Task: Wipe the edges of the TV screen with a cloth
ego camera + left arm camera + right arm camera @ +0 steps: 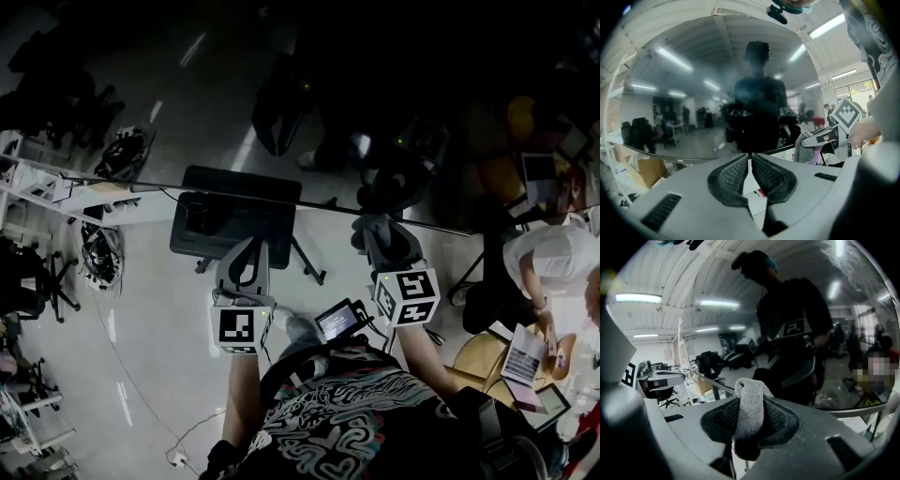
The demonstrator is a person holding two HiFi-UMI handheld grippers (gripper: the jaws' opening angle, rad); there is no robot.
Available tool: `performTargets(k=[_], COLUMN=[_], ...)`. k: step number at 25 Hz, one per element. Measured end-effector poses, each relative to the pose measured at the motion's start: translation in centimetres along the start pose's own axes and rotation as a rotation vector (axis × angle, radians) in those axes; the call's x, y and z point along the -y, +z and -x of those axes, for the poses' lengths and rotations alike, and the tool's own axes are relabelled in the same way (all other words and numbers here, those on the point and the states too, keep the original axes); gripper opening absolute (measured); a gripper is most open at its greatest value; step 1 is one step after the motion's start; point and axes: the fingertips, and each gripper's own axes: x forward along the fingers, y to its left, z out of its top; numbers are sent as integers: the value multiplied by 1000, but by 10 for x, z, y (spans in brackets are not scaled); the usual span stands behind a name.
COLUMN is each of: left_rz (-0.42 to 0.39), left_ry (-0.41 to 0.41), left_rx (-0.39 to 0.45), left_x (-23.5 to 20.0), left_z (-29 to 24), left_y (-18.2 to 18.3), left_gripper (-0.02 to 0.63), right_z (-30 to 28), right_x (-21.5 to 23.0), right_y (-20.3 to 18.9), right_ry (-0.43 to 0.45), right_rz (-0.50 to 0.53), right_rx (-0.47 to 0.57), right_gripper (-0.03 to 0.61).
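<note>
Workbench, far left: white frame tables (37, 183) stand at the left margin of the head view, well apart from both grippers.
Left gripper (251, 251): raised toward the TV, marker cube (241, 328) at its rear end.
Left jaws: in the left gripper view the left gripper (750, 157) has its ribbed pads pressed together at the tips, with nothing between them.
TV stand: a dark base (234, 220) with splayed legs sits on the floor, just ahead of the left gripper in the head view.
TV screen: from above, the TV screen (234, 187) shows only as a thin line running left to right in front of both grippers. In the left gripper view the TV screen (693, 93) fills most of the frame as a dark, reflective panel, with its lower bezel just above the jaws.
Handheld device: a small lit screen (339, 319) sits between the two grippers, near the operator's body.
Right gripper (375, 232): raised beside the left one, its marker cube (407, 296) behind it.
Right jaws: the right gripper (751, 398) pinches the cloth (749, 420) between its pads.
Cloth: grey towelling folded over, its loop standing up past the jaw tips in front of the TV screen (843, 310). Contact with the panel cannot be determined. The cloth (806, 151) also shows at the right of the left gripper view.
Bystander, far right: a seated person (553, 258) in a white top, with a laptop (523, 354) nearby.
</note>
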Motion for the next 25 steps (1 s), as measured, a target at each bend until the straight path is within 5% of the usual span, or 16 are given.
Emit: performTargets(k=[25], left_rz=[55], left_ry=[91], left_rx=[-3], left_x=[-91], left_z=[26], left_y=[-19], left_gripper=[35], right_z=[-58], right_x=[-81], right_y=[11], right_ry=[56], right_rz=[35], right_rx=[-34], right_gripper=[123])
